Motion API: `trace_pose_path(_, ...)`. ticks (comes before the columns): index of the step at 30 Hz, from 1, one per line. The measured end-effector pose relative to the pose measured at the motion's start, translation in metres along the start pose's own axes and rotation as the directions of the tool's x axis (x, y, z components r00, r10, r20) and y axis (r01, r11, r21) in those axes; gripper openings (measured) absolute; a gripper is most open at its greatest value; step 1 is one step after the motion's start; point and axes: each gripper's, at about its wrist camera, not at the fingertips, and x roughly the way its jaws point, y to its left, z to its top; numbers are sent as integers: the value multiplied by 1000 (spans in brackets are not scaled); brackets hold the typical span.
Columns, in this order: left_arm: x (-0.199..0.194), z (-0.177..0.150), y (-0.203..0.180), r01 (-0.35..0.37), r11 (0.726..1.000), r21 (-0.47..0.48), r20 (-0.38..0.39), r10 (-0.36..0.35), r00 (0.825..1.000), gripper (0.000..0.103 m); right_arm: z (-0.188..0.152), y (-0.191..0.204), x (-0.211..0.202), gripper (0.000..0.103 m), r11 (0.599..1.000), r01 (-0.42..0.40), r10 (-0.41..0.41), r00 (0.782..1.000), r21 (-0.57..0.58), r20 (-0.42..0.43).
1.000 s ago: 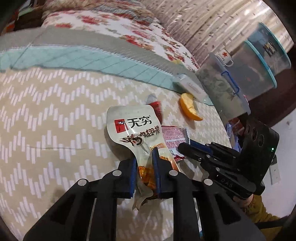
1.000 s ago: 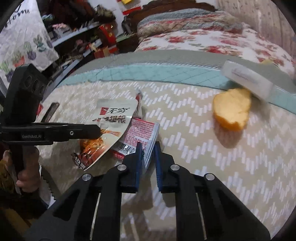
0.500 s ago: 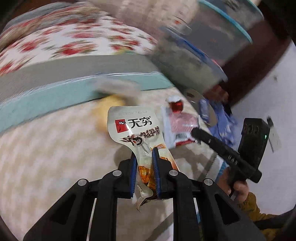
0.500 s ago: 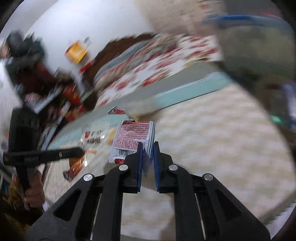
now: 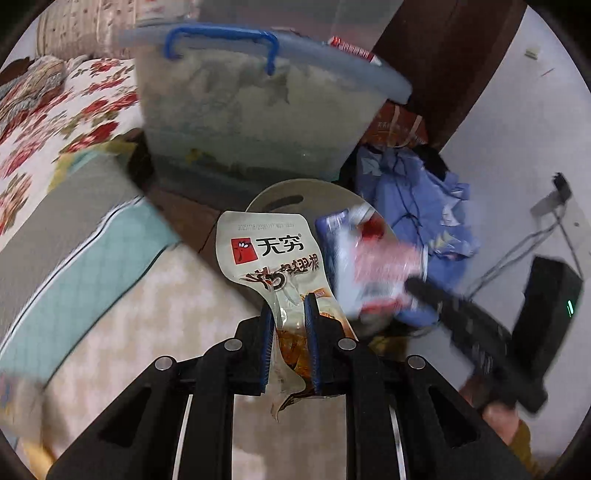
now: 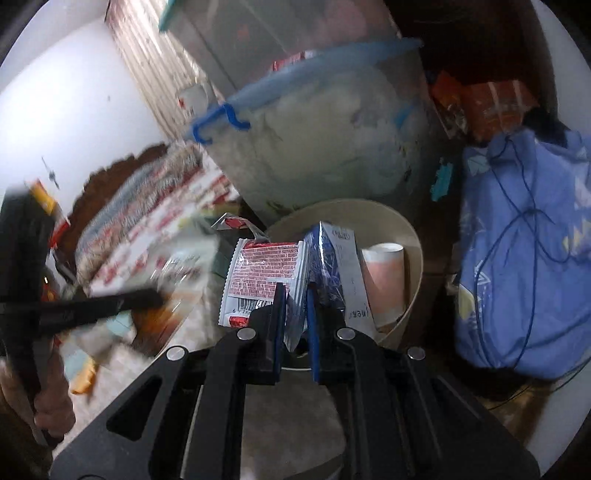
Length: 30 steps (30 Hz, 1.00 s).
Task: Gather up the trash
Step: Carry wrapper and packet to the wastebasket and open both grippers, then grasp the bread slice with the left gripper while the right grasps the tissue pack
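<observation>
My left gripper (image 5: 290, 306) is shut on a beige snack pouch (image 5: 273, 254) with a red logo and Chinese characters, held past the bed's edge before a round beige trash bin (image 5: 295, 192). My right gripper (image 6: 295, 291) is shut on a red and white wrapper (image 6: 262, 273), held just above the bin's (image 6: 413, 236) open mouth. A blue and white carton (image 6: 336, 258) and a pink cup (image 6: 382, 280) stand inside the bin. The right gripper and its wrapper (image 5: 380, 273) show blurred in the left wrist view.
A clear storage box (image 5: 251, 107) with a blue handle stands behind the bin, another stacked above it (image 6: 280, 33). A blue cloth bundle (image 6: 524, 251) with a cord lies right of the bin. The bed with chevron cover (image 5: 155, 325) is at left.
Both grippers have swung right, off the bed, carrying their wrappers to the trash bin. The bin and storage box now fill the views.
</observation>
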Motion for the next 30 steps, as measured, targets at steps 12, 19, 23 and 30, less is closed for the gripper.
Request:
trace_pose_path(12,19,10,6,-35,999,-27,10,35,999,52,-2,-12,1,75,999,-31,30,998,15,59)
trace_pose_path(19,-74,-53,21,21,999,-24,103,-18,995,53,2,16,-13,68,984,-169,165,984,57,62)
trace_pose_path(23,-130,-109,51,-4,998,-58,153,13,988,56,-5,54,1,59,959,-279,280,960,54,-15)
trace_pose_path(30,-191,-200,155,-219,916,-336,143,279,950,62,-39,146,62,57,875,-473,482,831,102,-279)
